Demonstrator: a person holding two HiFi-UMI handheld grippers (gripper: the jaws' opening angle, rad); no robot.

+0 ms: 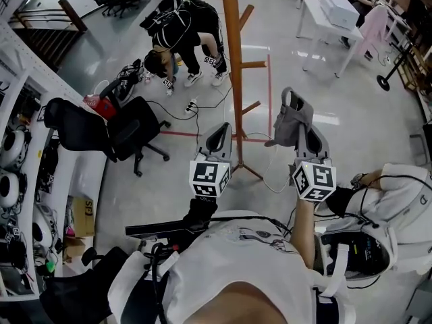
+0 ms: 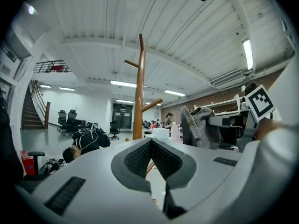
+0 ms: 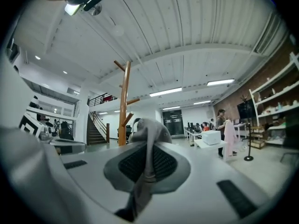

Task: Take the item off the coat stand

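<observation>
The wooden coat stand [image 1: 233, 59] rises from the floor just ahead of me, and its pegs look bare. A grey fabric item [image 1: 289, 121] hangs clear of the stand, to its right, with my right gripper [image 1: 305, 135] shut on it. In the right gripper view a strip of the grey fabric [image 3: 148, 139] runs down between the pads, and the stand [image 3: 124, 106] is behind it to the left. My left gripper [image 1: 217, 139] is near the pole's left side, shut and empty. The left gripper view shows the stand [image 2: 138, 92] ahead and the grey item [image 2: 201, 125] at the right.
A black office chair [image 1: 101, 130] stands to the left. Beyond it a person [image 1: 182, 29] bends over by floor cables. A white table [image 1: 324, 19] is at the back right. Another person [image 1: 391, 201] sits close on my right. Shelving [image 1: 20, 154] lines the left edge.
</observation>
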